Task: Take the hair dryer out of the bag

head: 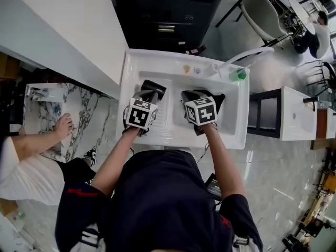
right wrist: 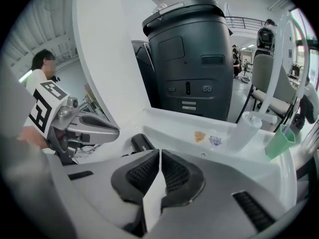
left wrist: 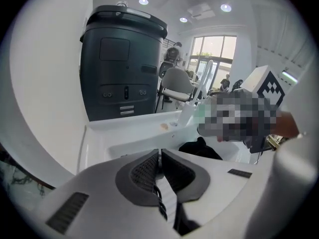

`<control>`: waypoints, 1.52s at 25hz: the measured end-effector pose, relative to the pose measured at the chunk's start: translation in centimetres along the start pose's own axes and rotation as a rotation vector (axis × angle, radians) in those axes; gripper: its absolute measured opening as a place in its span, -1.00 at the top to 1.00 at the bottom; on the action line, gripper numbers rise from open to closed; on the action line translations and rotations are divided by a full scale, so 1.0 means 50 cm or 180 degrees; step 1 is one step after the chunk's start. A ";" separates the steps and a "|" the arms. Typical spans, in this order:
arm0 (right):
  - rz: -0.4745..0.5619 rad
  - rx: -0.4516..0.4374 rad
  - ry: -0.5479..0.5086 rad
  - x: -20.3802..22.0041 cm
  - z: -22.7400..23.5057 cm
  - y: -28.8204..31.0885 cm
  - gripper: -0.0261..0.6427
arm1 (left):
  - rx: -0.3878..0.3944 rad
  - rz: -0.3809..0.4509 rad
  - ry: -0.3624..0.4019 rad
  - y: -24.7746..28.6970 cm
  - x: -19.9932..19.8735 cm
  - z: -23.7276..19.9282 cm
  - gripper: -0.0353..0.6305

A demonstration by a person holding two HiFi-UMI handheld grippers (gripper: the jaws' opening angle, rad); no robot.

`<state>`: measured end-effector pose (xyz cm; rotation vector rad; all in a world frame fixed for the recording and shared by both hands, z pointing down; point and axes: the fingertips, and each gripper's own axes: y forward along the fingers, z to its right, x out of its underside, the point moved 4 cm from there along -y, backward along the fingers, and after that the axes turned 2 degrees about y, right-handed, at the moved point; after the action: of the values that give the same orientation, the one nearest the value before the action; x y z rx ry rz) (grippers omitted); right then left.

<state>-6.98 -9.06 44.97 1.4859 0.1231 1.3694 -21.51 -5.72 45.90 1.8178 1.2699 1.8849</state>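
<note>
Starting with the head view, the left gripper (head: 148, 94) and right gripper (head: 190, 96) were held above the white basin (head: 176, 127). In the left gripper view, the jaws were pressed together, empty; a black bag (left wrist: 199, 147) was seen in the basin. In the right gripper view, the jaws were likewise closed on nothing; a dark barrel, apparently the hair dryer (right wrist: 142, 142), was seen bare in the basin.

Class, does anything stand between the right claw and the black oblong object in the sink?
Nothing visible: only bare sink separates the shut right claw from the black oblong object, probably the hair dryer.
</note>
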 end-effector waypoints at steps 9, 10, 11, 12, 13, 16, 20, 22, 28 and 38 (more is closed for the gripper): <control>0.0483 0.0040 -0.0008 -0.064 0.004 -0.095 0.80 | 0.0251 0.0383 0.0148 -0.045 -0.082 0.072 0.85; 0.0524 0.0035 -0.0016 -0.066 0.001 -0.107 0.81 | 0.0251 0.0408 0.0157 -0.053 -0.086 0.082 0.85; 0.0565 0.0027 -0.0035 -0.067 -0.002 -0.119 0.81 | 0.0248 0.0437 0.0168 -0.062 -0.090 0.091 0.85; 0.0606 0.0017 -0.0063 -0.068 -0.006 -0.131 0.81 | 0.0242 0.0472 0.0185 -0.071 -0.094 0.101 0.85; 0.0649 0.0007 -0.0093 -0.070 -0.009 -0.144 0.81 | 0.0235 0.0510 0.0207 -0.079 -0.097 0.111 0.85; 0.0778 0.0000 -0.0151 -0.071 -0.016 -0.184 0.81 | 0.0202 0.0615 0.0273 -0.103 -0.104 0.141 0.85; 0.0951 0.0004 -0.0175 -0.070 -0.030 -0.239 0.81 | 0.0169 0.0768 0.0339 -0.143 -0.110 0.182 0.85; 0.1030 0.0009 -0.0189 -0.070 -0.037 -0.265 0.81 | 0.0161 0.0837 0.0358 -0.161 -0.113 0.201 0.85; 0.1147 0.0051 -0.0376 -0.050 -0.061 -0.332 0.81 | 0.0121 0.0986 0.0433 -0.207 -0.114 0.263 0.85; 0.1440 0.0104 -0.0471 -0.034 -0.089 -0.437 0.82 | -0.0015 0.1232 0.0498 -0.284 -0.115 0.341 0.85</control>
<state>0.92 1.92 27.15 1.7030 -0.3036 1.6078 -10.54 5.87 29.44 2.0676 1.0088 2.2638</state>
